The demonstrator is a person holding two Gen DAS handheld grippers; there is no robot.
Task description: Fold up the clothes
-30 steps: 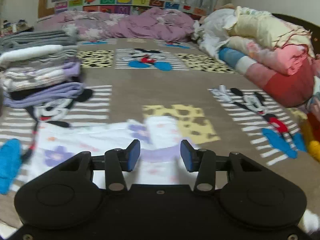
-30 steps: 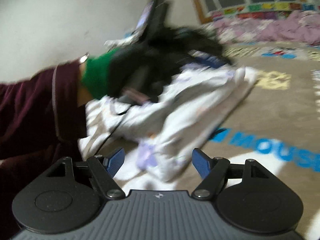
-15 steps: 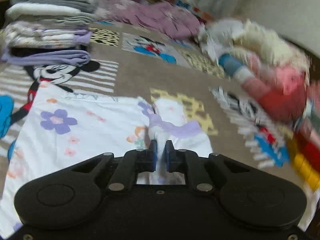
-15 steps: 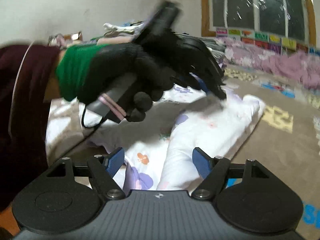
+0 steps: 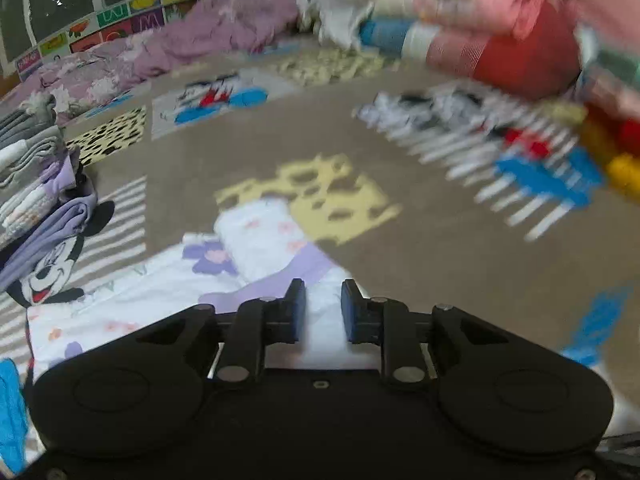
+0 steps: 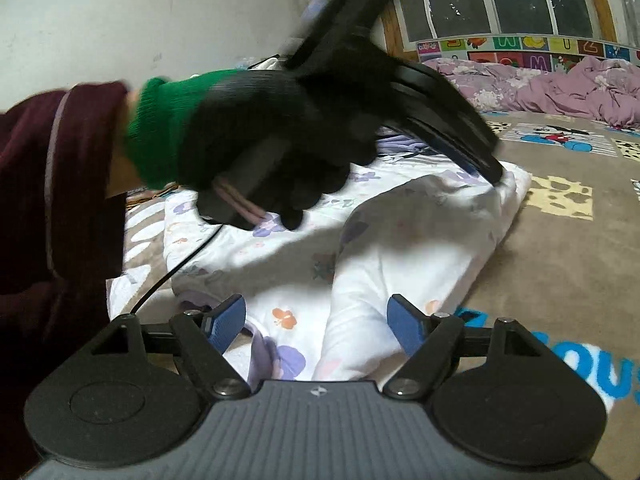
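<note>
A white garment (image 5: 260,240) with purple flowers and a purple band lies part-folded on the brown cartoon blanket (image 5: 400,280). My left gripper (image 5: 322,308) hovers over its edge, fingers a small way apart, white cloth showing in the gap. In the right wrist view a black-gloved hand (image 6: 272,140) holds that left gripper (image 6: 494,174), its tip touching the far corner of the garment (image 6: 400,240). My right gripper (image 6: 316,320) is wide open just above the garment's near edge, where a folded sleeve runs between its fingers without contact.
A stack of folded clothes (image 5: 36,184) stands at the left. Piled bedding (image 5: 500,28) fills the right side and a purple quilt (image 6: 560,84) lies along the headboard. A dark red sleeve (image 6: 52,200) and a black cable (image 6: 176,272) cross the left.
My left gripper was shut on the garment's purple-banded fold half a second ago; its fingers have since parted and the view swung right. The right gripper stayed open and shifted slightly nearer the garment.
</note>
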